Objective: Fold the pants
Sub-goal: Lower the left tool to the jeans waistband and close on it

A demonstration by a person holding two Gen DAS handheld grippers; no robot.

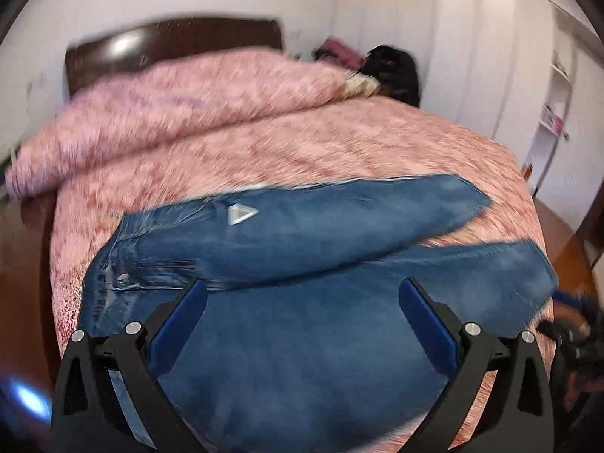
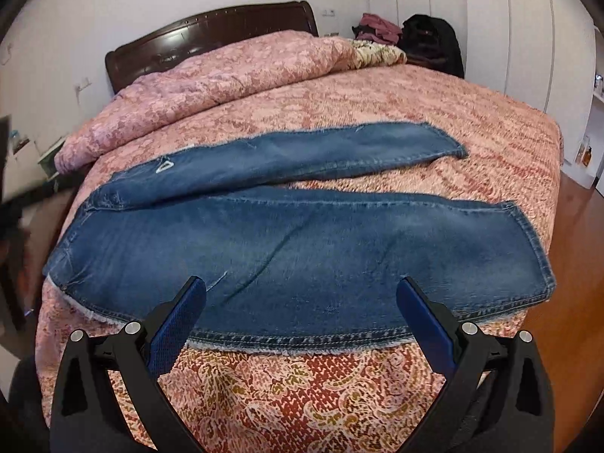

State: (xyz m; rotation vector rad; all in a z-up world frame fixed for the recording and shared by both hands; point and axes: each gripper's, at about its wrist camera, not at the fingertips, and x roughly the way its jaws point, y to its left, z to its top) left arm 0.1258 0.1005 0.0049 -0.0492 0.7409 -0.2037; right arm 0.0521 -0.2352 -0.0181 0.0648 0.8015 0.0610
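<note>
A pair of blue jeans (image 2: 302, 241) lies spread flat on the bed, waist at the left, both legs running to the right with a gap between them. A white triangular patch (image 2: 164, 167) sits on the far leg. My right gripper (image 2: 300, 290) is open and empty above the near leg's front edge. In the left wrist view the jeans (image 1: 302, 321) fill the foreground. My left gripper (image 1: 302, 290) is open and empty just above the near leg, close to the waist. That view is blurred.
The bed has a pink patterned bedspread (image 2: 377, 90) and a bunched quilt (image 2: 211, 75) by the dark headboard (image 2: 211, 30). Dark and pink clothes (image 2: 426, 34) are piled beyond the bed's far right corner. White closet doors (image 2: 509, 37) stand at the right, wood floor (image 2: 573, 264) beside the bed.
</note>
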